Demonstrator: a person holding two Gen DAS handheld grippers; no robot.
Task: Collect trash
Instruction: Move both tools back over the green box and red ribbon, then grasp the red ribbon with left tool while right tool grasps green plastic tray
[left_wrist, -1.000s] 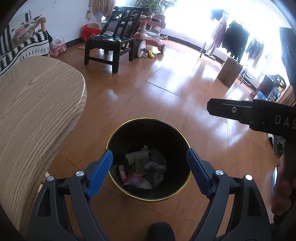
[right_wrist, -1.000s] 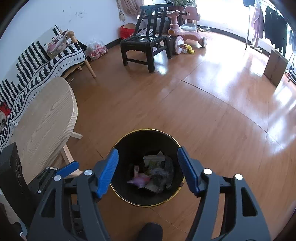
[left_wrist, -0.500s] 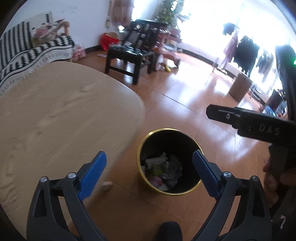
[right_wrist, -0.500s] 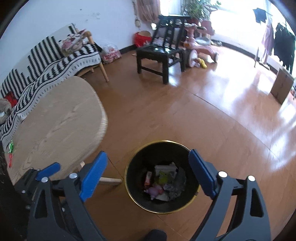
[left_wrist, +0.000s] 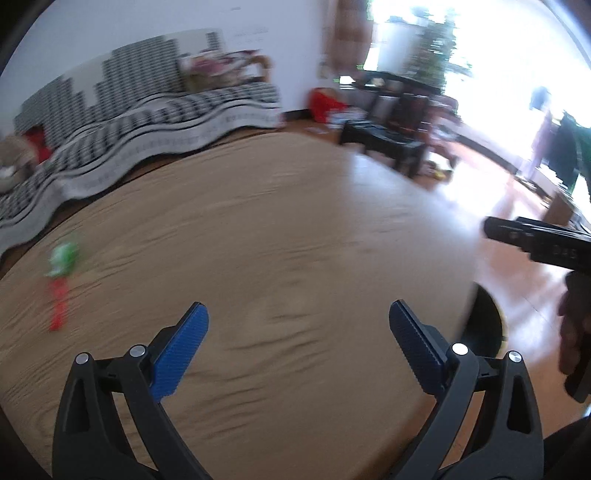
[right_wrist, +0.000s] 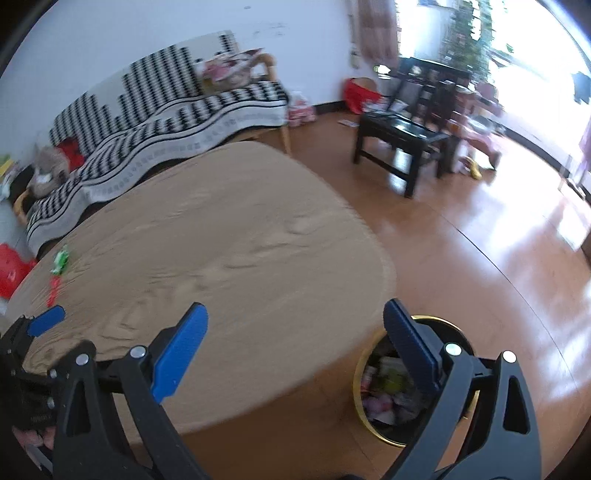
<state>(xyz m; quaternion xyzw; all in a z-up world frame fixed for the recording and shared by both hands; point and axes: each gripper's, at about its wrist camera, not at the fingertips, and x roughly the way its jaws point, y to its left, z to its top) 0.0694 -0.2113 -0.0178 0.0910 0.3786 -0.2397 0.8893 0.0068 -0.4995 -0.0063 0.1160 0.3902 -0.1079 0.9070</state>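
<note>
With jaws opening and nothing between them, the left tool (left_wrist: 297, 345) is nearer than the right tool (right_wrist: 295, 347) to the red-and-green wrapper (left_wrist: 61, 278), which lies lengthwise toward the surface's (left_wrist: 295, 229) far left edge.

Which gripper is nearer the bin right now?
Right. The right gripper hangs beside the table, its right finger over the bin. The left gripper is over the table.
</note>
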